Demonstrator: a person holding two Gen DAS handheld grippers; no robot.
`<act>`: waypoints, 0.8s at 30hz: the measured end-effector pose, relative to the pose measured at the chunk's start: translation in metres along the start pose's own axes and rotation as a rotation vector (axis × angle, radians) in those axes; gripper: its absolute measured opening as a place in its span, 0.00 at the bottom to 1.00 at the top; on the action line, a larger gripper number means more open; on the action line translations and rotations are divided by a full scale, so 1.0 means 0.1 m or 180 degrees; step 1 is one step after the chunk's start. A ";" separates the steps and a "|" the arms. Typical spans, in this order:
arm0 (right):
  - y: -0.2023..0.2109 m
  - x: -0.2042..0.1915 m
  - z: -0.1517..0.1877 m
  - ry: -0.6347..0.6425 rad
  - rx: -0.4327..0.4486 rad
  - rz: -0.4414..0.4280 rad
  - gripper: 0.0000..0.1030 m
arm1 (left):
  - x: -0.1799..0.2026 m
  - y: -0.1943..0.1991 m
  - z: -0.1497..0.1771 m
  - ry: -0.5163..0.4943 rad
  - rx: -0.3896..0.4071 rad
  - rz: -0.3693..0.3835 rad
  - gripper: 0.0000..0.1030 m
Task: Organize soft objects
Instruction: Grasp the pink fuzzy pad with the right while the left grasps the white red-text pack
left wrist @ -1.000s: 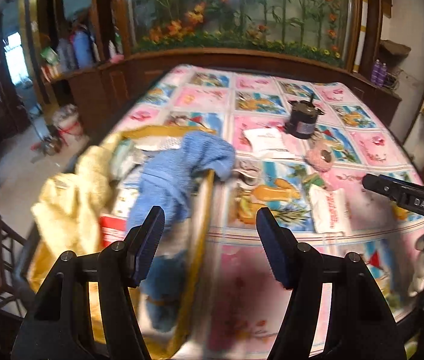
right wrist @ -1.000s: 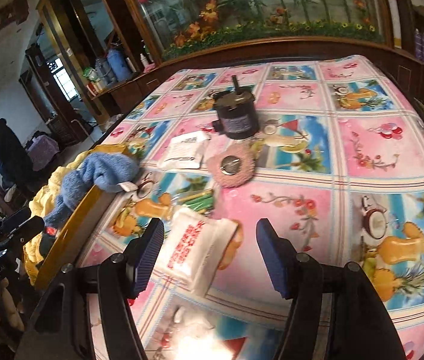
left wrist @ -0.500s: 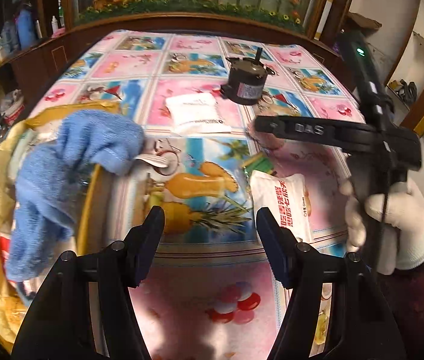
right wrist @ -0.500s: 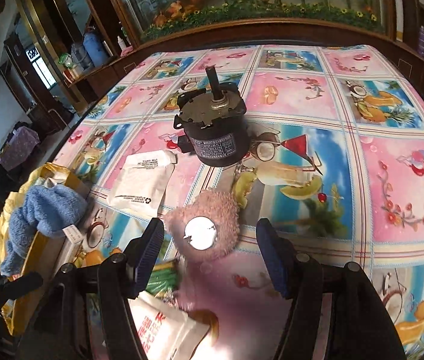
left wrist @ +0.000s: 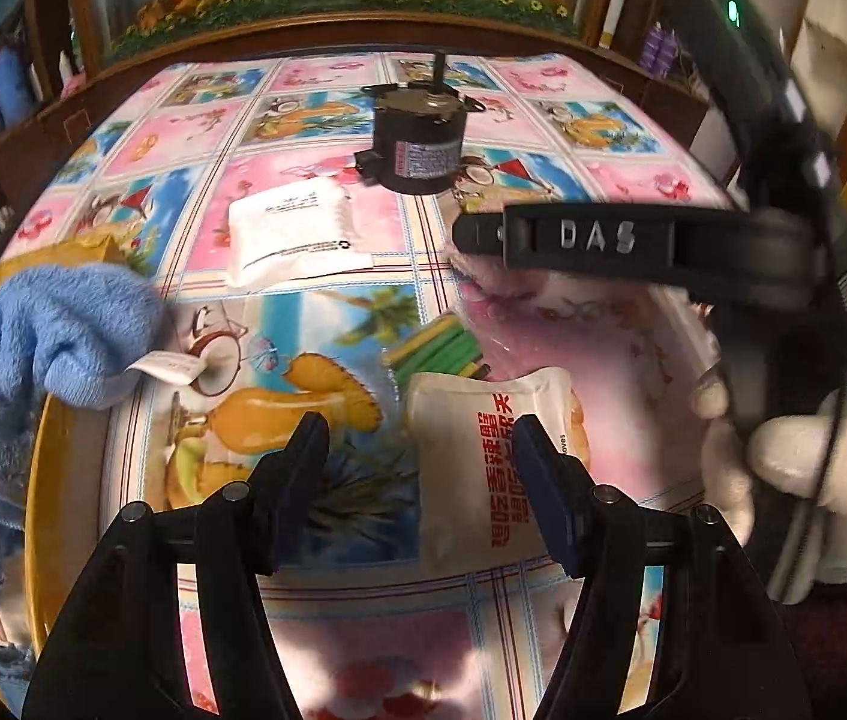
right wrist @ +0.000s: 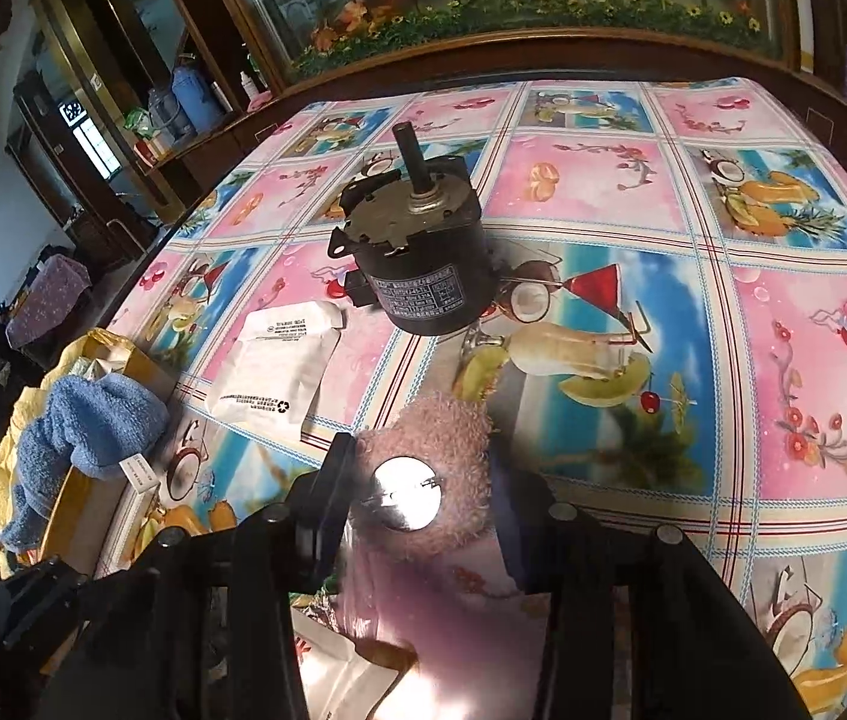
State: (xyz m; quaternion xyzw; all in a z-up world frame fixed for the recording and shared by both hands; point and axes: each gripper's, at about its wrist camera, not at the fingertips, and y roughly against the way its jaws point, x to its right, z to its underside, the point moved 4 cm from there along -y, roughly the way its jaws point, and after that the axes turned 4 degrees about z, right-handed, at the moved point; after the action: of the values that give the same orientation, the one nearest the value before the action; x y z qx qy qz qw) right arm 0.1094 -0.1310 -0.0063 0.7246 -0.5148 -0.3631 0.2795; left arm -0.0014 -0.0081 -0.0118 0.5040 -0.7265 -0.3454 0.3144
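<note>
A pink fuzzy pad [right wrist: 429, 450] with a shiny metal disc lies on the patterned tablecloth. My right gripper [right wrist: 423, 480] is open, one finger on each side of the pad. In the left wrist view the right gripper [left wrist: 603, 240] hides most of the pad. My left gripper [left wrist: 417, 450] is open and empty above the table, over the left edge of a white packet with red print [left wrist: 483, 468]. A blue towel [left wrist: 45, 348] hangs over the rim of a yellow basket [left wrist: 39, 480] at the left; it also shows in the right wrist view [right wrist: 81, 426].
A black motor [right wrist: 417, 264] stands behind the pad. A flat white pouch [right wrist: 279, 366] lies left of it. Green and yellow sticks [left wrist: 441, 348] lie in a clear bag by the printed packet. A wooden cabinet with flower glass rises behind the table.
My right gripper has moved forward and down until its fingers flank the pink pad. My left gripper has swung right from the basket toward the printed packet.
</note>
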 end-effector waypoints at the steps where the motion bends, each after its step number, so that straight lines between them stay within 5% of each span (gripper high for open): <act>1: 0.02 0.01 0.00 -0.0022 0.0011 -0.0030 0.41 | 0.03 -0.03 0.01 -0.0057 0.0002 -0.0048 0.62; 13: 0.05 0.06 -0.01 -0.0100 0.0055 -0.0072 0.41 | 0.35 -0.13 0.09 -0.0339 0.0051 0.0235 0.69; 14: 0.06 0.08 -0.01 -0.0123 0.0052 -0.0093 0.41 | 0.35 -0.12 0.10 -0.0354 0.0070 0.0286 0.66; 16: 0.09 0.11 -0.03 -0.0137 0.0086 -0.0088 0.41 | 0.38 -0.07 0.11 -0.0376 0.0107 0.0520 0.37; 21: 0.17 0.11 -0.05 -0.0106 0.0191 -0.0041 0.41 | 0.42 0.08 0.15 -0.0320 0.0155 0.0838 0.17; 24: 0.17 0.10 -0.06 -0.0118 0.0214 -0.0055 0.41 | 0.43 0.19 0.16 -0.0308 0.0183 0.0930 0.15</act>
State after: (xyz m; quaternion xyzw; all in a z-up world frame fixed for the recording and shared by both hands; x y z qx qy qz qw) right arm 0.1070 -0.1457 0.0075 0.7312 -0.5255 -0.3613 0.2422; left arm -0.0371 -0.0408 -0.0006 0.3845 -0.8161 -0.2989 0.3113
